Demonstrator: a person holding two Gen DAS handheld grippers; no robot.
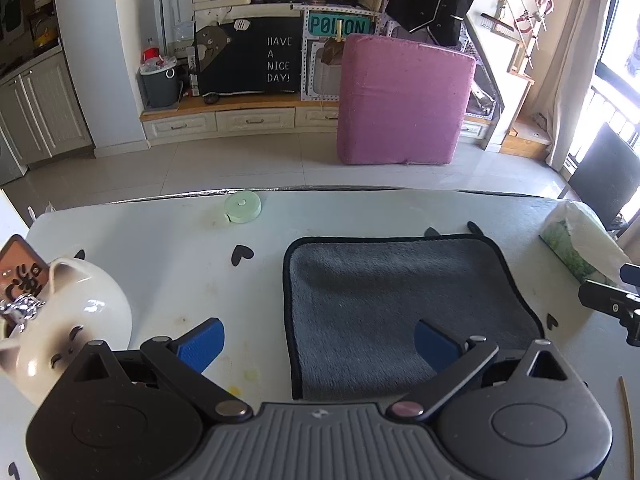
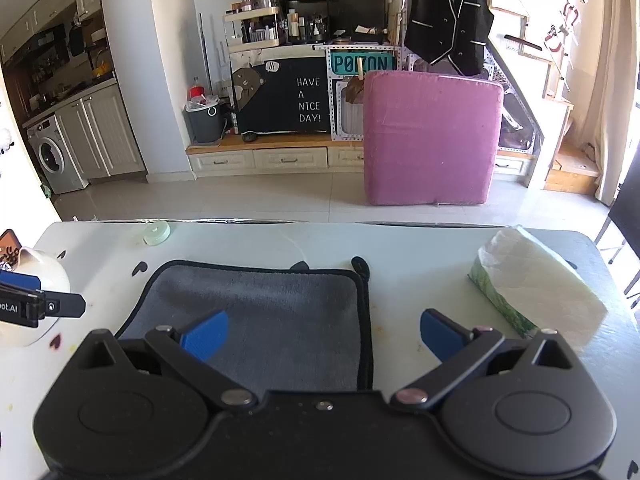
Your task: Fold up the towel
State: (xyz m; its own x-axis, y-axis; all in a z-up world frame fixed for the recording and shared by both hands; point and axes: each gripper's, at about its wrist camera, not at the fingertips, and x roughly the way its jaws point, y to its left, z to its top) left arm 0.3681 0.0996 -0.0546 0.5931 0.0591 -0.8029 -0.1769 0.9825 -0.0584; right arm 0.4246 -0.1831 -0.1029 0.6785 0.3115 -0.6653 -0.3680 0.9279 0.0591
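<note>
A grey towel with black trim (image 1: 400, 304) lies flat on the white table (image 1: 168, 264); it looks folded over. My left gripper (image 1: 316, 340) is open and empty, held above the towel's near left edge. The towel also shows in the right wrist view (image 2: 272, 312). My right gripper (image 2: 324, 334) is open and empty, straddling the towel's near right edge. The right gripper's tip shows at the right edge of the left wrist view (image 1: 616, 304), and the left gripper's tip at the left edge of the right wrist view (image 2: 36, 304).
A white cat-shaped jar (image 1: 68, 320) stands at the table's left. A green round tape measure (image 1: 243, 208) lies near the far edge. A tissue pack (image 2: 536, 280) lies at the right. A pink cushion (image 1: 404, 100) stands on the floor beyond.
</note>
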